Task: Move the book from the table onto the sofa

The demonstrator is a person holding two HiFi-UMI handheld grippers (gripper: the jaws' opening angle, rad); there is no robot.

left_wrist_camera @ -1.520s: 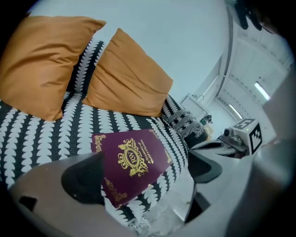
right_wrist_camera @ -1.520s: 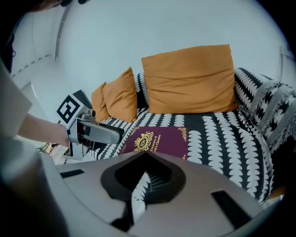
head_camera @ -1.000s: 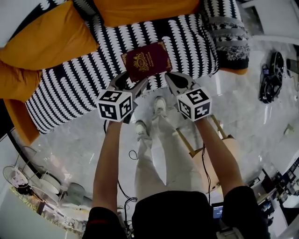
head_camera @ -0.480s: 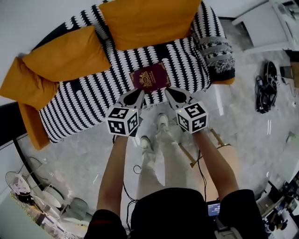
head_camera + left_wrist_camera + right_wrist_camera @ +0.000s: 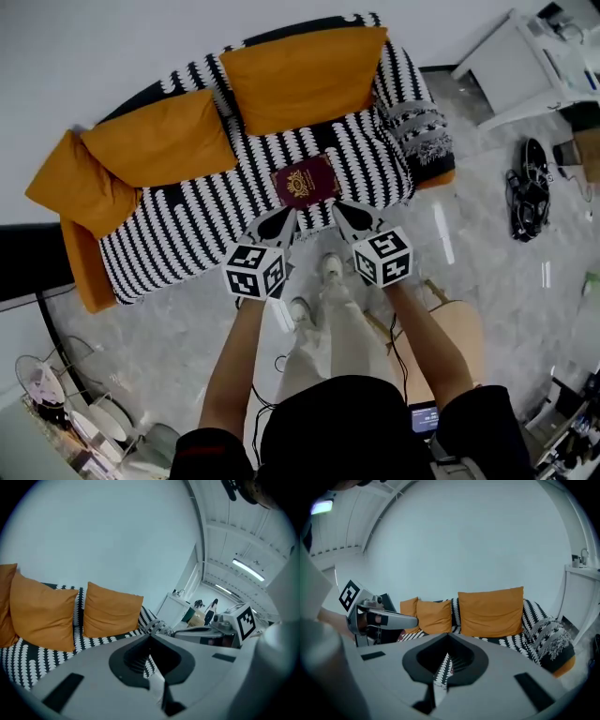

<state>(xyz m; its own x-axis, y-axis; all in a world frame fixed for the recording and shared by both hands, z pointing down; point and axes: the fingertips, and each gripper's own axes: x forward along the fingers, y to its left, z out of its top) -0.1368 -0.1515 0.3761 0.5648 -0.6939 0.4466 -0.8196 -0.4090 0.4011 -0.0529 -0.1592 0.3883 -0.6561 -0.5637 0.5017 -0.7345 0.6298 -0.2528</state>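
Note:
The dark red book (image 5: 305, 182) with a gold emblem lies flat on the black-and-white patterned sofa (image 5: 187, 225), near the seat's front edge. In the head view both grippers hover just in front of it, clear of the cover. My left gripper (image 5: 289, 217) is shut with nothing in it, its tip short of the book's near-left corner. The right gripper (image 5: 339, 208) is shut and empty too, by the near-right corner. In the left gripper view the jaws (image 5: 150, 637) meet over the sofa seat. The right gripper view shows its jaws (image 5: 449, 637) closed, facing the cushions.
Three orange cushions (image 5: 305, 66) lean on the sofa back, and a patterned throw (image 5: 422, 131) drapes its right arm. A white cabinet (image 5: 525, 56) stands at the far right, with black cables (image 5: 525, 183) on the marble floor. A wooden table (image 5: 450, 319) is beside my right arm.
Both grippers have lifted and drawn back from the book, which stays on the seat. The left jaws have closed. The view has risen, showing more of the sofa.

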